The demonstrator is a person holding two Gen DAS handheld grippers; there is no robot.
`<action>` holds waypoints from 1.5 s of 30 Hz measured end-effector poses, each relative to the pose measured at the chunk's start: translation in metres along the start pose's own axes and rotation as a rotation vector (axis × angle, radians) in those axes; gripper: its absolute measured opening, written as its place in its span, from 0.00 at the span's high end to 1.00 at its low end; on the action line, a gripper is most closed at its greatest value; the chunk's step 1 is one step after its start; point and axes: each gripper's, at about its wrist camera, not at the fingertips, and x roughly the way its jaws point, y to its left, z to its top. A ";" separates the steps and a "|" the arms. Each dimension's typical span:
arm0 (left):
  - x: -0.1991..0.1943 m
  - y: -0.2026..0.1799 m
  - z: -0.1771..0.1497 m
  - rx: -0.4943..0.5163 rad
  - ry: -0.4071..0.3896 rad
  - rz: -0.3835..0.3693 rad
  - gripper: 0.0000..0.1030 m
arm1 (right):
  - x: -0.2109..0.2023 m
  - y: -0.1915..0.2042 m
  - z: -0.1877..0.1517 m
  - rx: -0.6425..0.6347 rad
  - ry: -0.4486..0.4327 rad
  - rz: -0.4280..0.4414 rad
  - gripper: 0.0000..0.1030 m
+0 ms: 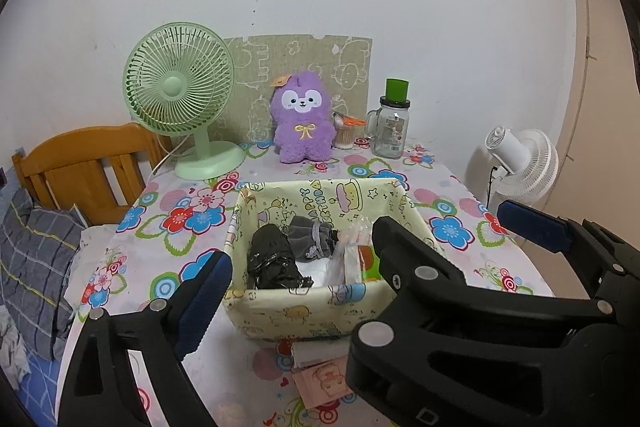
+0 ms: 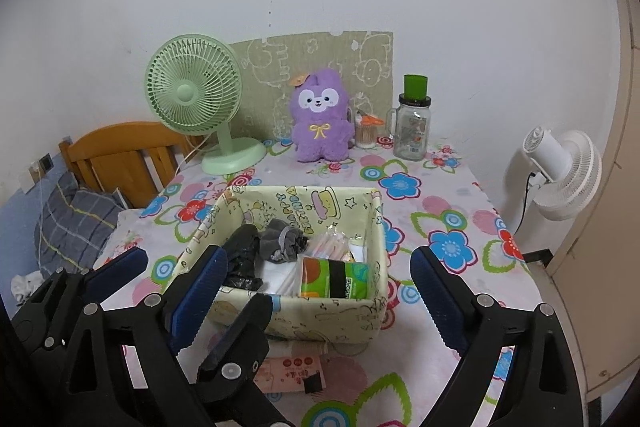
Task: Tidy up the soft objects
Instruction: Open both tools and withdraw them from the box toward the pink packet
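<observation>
A pale yellow cartoon-print fabric box (image 1: 280, 311) (image 2: 320, 319) stands on the flowered tablecloth. Inside lie a black crumpled bag (image 1: 272, 261) (image 2: 242, 255), a grey cloth pouch (image 1: 312, 237) (image 2: 282, 241), clear plastic packets (image 2: 330, 247) and a green tissue pack (image 2: 334, 277). A purple plush bunny (image 1: 304, 117) (image 2: 320, 121) sits upright against the back wall. My left gripper (image 1: 298, 277) is open and empty, just before the box. My right gripper (image 2: 320, 301) is open and empty, straddling the box's near side. The right gripper crosses the left wrist view (image 1: 460, 275).
A green desk fan (image 1: 180, 99) (image 2: 196, 95) stands at the back left. A glass jar with a green lid (image 1: 392, 123) (image 2: 412, 127) and a cotton swab cup (image 2: 366, 133) stand right of the bunny. Pink paper packets (image 1: 324, 379) (image 2: 292, 373) lie before the box. A white fan (image 2: 560, 171) stands off the table's right.
</observation>
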 end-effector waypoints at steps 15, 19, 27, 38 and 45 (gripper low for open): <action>-0.025 -0.003 -0.018 0.008 -0.008 0.003 0.05 | -0.026 0.005 -0.021 0.007 -0.035 -0.024 0.00; -0.032 -0.004 -0.024 0.017 -0.014 0.004 0.05 | -0.031 0.006 -0.028 0.011 -0.033 -0.021 0.00; -0.037 -0.005 -0.036 0.025 -0.010 -0.001 0.05 | -0.033 0.008 -0.041 0.006 -0.007 -0.031 0.00; -0.031 -0.004 -0.054 0.018 0.022 -0.029 0.05 | -0.026 0.011 -0.058 0.001 0.019 -0.048 0.00; -0.021 -0.003 -0.063 0.030 0.038 -0.043 0.05 | -0.015 0.010 -0.067 0.006 0.042 -0.058 0.00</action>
